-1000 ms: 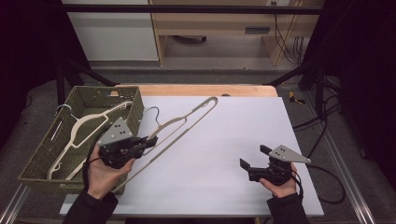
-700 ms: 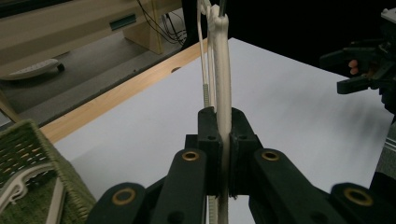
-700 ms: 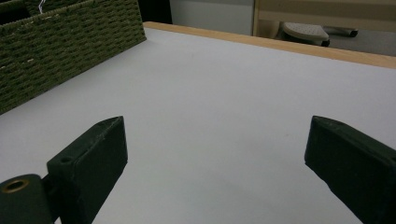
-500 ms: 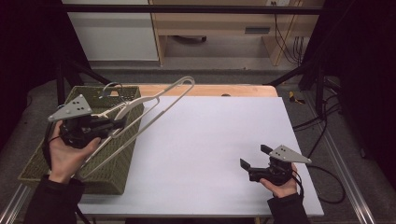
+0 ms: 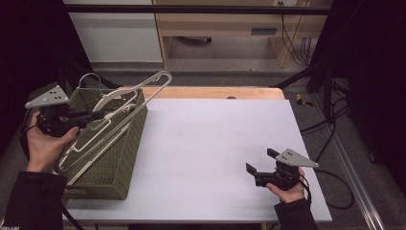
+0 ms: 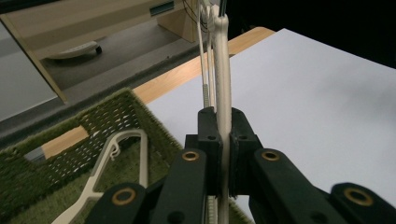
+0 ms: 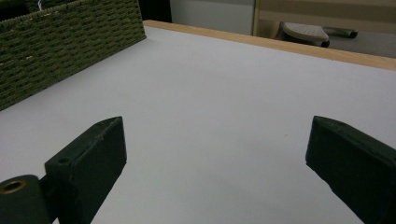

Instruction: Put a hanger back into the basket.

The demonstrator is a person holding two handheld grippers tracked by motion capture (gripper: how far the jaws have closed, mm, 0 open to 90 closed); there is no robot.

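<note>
My left gripper (image 5: 93, 115) is shut on a cream plastic hanger (image 5: 115, 112) and holds it tilted over the green woven basket (image 5: 122, 158) at the table's left edge. In the left gripper view the black pads (image 6: 208, 140) pinch the hanger's thin bar (image 6: 222, 70), which runs up and away. Another cream hanger (image 6: 119, 154) lies inside the basket (image 6: 56, 149). My right gripper (image 5: 258, 165) rests low near the table's front right with its jaws wide apart; between the fingers (image 7: 88, 158) there is nothing but the white tabletop (image 7: 219, 107).
The white table surface (image 5: 210, 143) has a wooden strip (image 5: 215, 92) along its far edge. The basket's side (image 7: 60, 42) shows at the upper left of the right gripper view. Cables (image 5: 330, 124) hang off the right side. Cabinets (image 5: 115, 33) stand beyond.
My left hand has carried the hanger leftward and slightly up, from over the white table to above the basket. The right gripper has stayed in place.
</note>
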